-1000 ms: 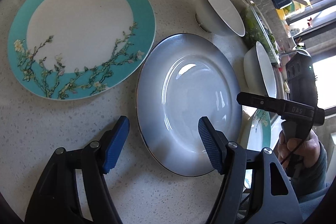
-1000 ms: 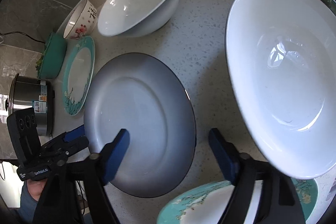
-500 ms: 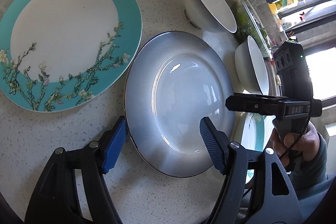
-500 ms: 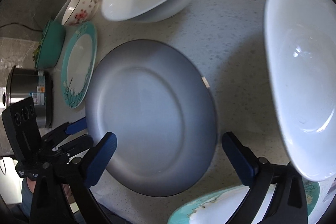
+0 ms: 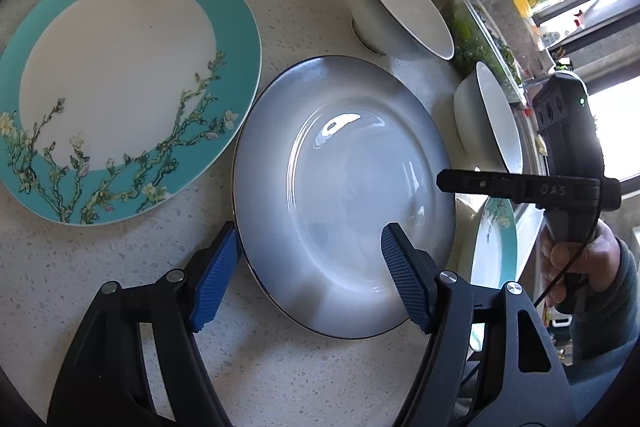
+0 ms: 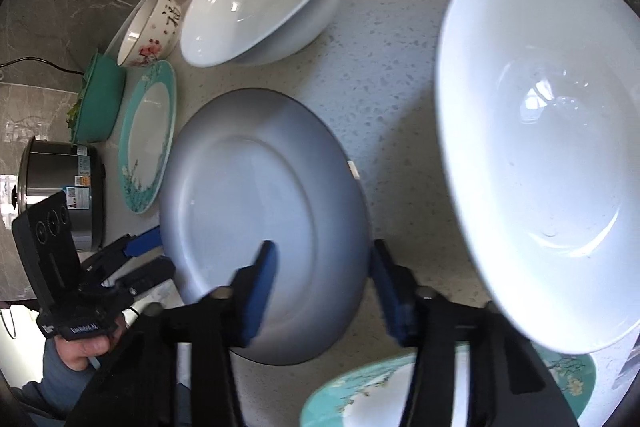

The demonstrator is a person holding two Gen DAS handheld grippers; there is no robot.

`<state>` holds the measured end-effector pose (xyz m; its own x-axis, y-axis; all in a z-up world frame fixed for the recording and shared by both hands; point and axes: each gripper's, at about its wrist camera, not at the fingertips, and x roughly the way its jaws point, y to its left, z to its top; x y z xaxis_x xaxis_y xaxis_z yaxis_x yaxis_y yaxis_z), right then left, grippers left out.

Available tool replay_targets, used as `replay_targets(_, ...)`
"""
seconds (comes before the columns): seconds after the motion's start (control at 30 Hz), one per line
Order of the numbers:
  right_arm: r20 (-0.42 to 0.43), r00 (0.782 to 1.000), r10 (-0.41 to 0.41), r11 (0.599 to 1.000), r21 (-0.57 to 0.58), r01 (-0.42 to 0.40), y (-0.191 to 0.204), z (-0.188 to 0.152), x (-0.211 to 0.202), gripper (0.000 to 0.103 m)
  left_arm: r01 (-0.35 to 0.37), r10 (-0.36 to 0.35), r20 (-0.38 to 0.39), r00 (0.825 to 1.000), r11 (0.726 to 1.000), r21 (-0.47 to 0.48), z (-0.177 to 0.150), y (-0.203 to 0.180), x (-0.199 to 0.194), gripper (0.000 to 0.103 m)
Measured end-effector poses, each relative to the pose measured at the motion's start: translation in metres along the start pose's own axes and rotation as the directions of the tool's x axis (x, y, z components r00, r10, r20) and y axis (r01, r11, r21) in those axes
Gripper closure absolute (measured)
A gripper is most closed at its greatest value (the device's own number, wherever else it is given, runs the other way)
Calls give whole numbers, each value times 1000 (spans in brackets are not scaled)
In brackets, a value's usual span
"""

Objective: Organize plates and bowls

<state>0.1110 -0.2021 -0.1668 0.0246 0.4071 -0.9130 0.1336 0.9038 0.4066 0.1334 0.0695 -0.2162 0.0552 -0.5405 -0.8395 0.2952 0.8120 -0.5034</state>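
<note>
Round grey-rimmed glazed plate (image 5: 344,187) on speckled counter (image 5: 120,267): left gripper (image 5: 312,275) wide, right gripper (image 6: 324,291) narrower, both straddling rim

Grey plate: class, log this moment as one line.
left gripper: open, straddling grey plate rim | right gripper: open, opposite rim | plate: on counter

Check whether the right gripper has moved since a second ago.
Yes. The right gripper has closed in on the grey plate, its fingers narrower, straddling the rim.
</note>
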Motion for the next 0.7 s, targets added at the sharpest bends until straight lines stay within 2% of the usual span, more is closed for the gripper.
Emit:
replay_targets(0.03,-3,1000,1,1000,9,-1,-3,1,1,71,-1,1,1,1000,1000,-2,0,1,-1,36)
replay_targets(0.13,-2,1000,16,1000,2,-16,-8,-2,-2,71,-51,51,5,999,999,16,1,5,-4,58)
replay_targets(0.2,3,1000,11,1000,-14,-11,-13,-4,-5,71,-89,89,9,996,996,8,1,12,-7,83)
replay_targets(0.3,20,999,37,999,-8,-36,-14,-5,-5,71,-66,66,10,998,998,5,1,19,-8,85)
replay_targets(0.4,32,999,33,999,-14,-33,-25,-8,-11,71,-83,83,8,997,996,27,2,18,-8,84)
replay_targets(0.7,47,997,54,998,-11,-54,-32,-16,-18,71,-110,110,2,994,994,3,3,14,-6,85)
